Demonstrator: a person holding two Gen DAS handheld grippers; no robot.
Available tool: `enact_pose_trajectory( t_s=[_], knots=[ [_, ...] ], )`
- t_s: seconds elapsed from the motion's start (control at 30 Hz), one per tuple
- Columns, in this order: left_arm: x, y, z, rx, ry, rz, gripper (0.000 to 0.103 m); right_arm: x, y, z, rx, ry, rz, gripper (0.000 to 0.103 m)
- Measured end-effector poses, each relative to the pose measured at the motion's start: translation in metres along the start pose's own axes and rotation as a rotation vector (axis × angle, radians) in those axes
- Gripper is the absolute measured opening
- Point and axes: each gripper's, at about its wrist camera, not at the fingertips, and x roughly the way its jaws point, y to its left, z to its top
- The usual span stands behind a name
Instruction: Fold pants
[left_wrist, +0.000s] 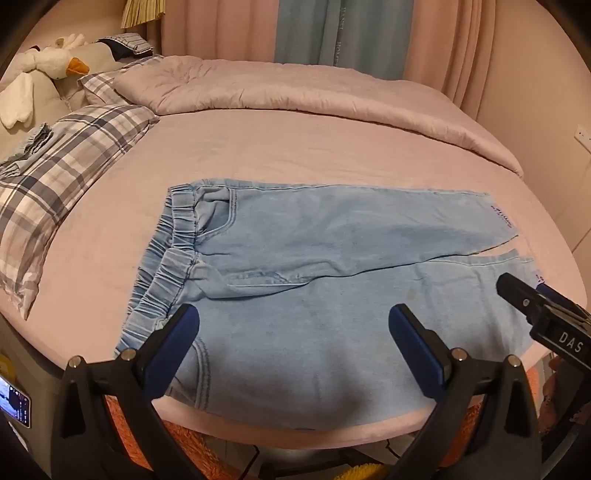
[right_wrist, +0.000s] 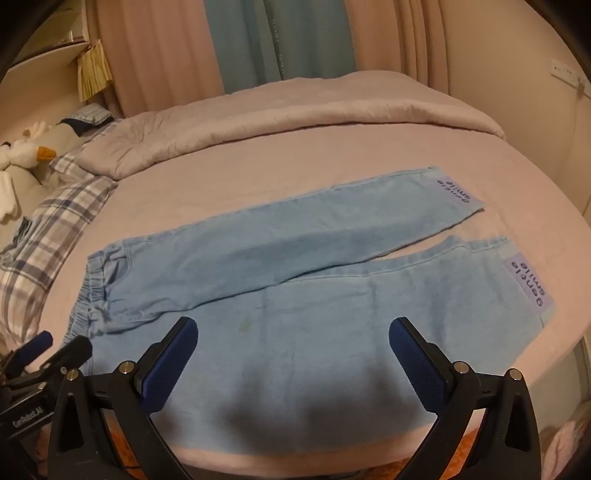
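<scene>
Pants lie flat across the bed, waistband left, legs right. Both tools, left and right, hover spread wide and empty over the near leg, poised to grab its edge.

Pants light blue denim; bed sheet pink; pillow blue-white plaid; curtain teal.
</scene>
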Motion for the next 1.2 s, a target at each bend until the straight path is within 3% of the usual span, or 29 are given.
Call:
enact_pose_trajectory(
  t_s=[0.73,0.93,1.2],
  knots=[
    [0.005,0.017,-0.003,-0.057,0.037,-0.034,0.102,0.005,-0.006,-0.001,0.019,0.017,-0.012,0.103],
    [0.011,0.025,-0.004,-0.114,0.075,-0.091,0.101,0.006,-0.007,-0.001,0.026,0.025,-0.002,0.103],
    [0.009,0.027,-0.006,-0.105,0.068,-0.077,0.100,0.008,-0.007,-0.002,0.026,0.028,-0.022,0.103]
  ],
)
